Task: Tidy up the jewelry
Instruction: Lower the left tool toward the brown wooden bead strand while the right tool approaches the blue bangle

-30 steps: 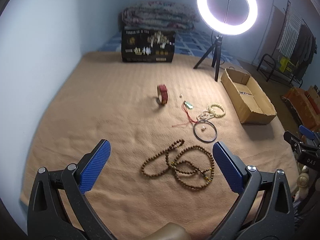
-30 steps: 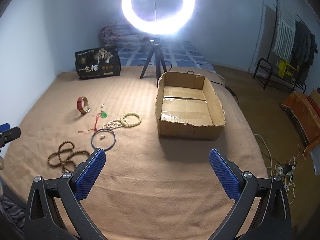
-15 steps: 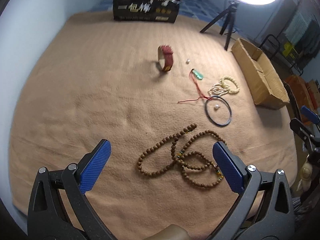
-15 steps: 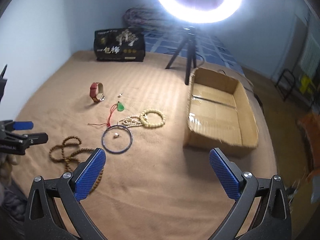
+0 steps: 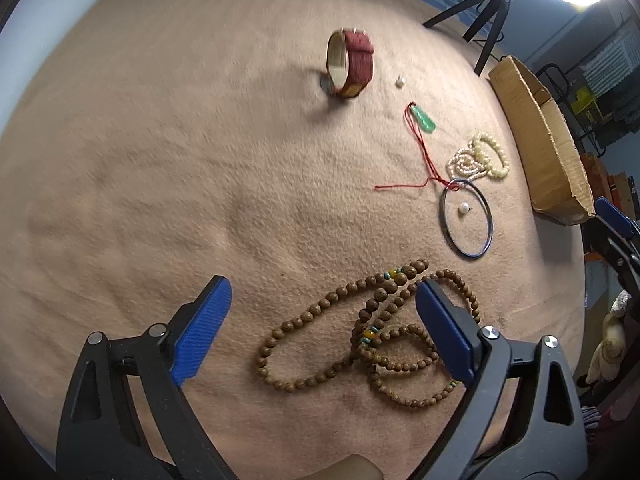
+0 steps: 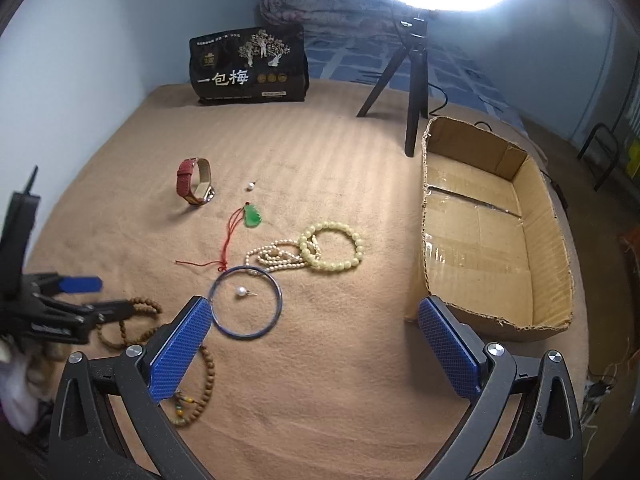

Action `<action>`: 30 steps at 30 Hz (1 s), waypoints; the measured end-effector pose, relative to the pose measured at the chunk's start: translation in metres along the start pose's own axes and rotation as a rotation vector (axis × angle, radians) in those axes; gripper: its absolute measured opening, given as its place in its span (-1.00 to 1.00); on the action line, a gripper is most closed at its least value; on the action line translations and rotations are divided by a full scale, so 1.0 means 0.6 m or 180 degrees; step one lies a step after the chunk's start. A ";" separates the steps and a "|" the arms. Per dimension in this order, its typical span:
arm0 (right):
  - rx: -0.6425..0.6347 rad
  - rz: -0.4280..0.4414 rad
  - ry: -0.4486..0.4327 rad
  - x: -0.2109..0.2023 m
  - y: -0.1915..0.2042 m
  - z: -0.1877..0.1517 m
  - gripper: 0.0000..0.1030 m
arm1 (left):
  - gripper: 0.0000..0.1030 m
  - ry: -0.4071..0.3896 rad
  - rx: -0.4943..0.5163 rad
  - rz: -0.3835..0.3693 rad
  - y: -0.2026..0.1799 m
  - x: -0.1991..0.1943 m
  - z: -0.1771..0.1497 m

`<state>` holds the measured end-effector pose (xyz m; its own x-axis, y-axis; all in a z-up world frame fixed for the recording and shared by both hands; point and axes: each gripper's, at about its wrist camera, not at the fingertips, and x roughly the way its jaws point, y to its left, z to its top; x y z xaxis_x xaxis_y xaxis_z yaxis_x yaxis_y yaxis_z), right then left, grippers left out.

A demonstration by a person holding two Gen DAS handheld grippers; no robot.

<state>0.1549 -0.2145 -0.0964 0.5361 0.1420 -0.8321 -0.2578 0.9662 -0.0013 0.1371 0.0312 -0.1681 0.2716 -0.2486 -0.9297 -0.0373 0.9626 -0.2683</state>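
Observation:
A long brown wooden bead necklace [image 5: 360, 336] lies coiled on the tan blanket [image 5: 160, 160]. My left gripper [image 5: 320, 300] hangs just over it, jaws closing, the beads between and below the pads but untouched. A blue bangle [image 5: 489, 220] rings a pearl earring [image 5: 464, 208]. Beyond lie a pearl strand [image 6: 276, 256], a cream bead bracelet [image 6: 332, 266], a green pendant [image 6: 253, 216] on red cord, a loose pearl [image 6: 250, 187] and a red watch [image 6: 192, 186]. My right gripper [image 6: 314, 312] stands open and empty, its left finger beside the bangle [image 6: 280, 300].
An open cardboard box [image 6: 480, 240] sits at the right of the blanket. Behind it stands a ring light on a black tripod [image 6: 414, 80]. A black printed bag [image 6: 248, 66] and a folded quilt [image 6: 320, 0] stand at the back by the wall.
My left gripper has dropped and tilted down over the brown beads, its jaws narrowing slightly. My right gripper has swung left and lower toward the bangle, and the box now sits further right.

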 end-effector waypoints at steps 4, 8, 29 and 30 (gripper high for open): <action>-0.0013 0.0042 0.0031 0.009 0.000 0.004 0.99 | 0.84 0.0117 -0.0001 -0.0106 -0.006 0.019 -0.002; 0.0083 0.0152 0.0119 0.022 -0.004 0.002 0.99 | 0.84 0.0166 0.0044 -0.0093 -0.022 0.034 -0.004; 0.0352 0.0403 0.0405 0.063 -0.002 -0.010 0.99 | 0.84 0.0039 0.0800 0.0231 -0.145 0.045 -0.077; 0.0376 0.0425 0.0417 0.066 -0.002 -0.010 0.99 | 0.84 0.0024 0.0805 0.0248 -0.145 0.044 -0.080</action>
<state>0.1715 -0.2111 -0.1324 0.3925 0.2486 -0.8855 -0.2193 0.9603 0.1724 0.1015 -0.0640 -0.1816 0.2701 -0.1724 -0.9473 0.1838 0.9750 -0.1251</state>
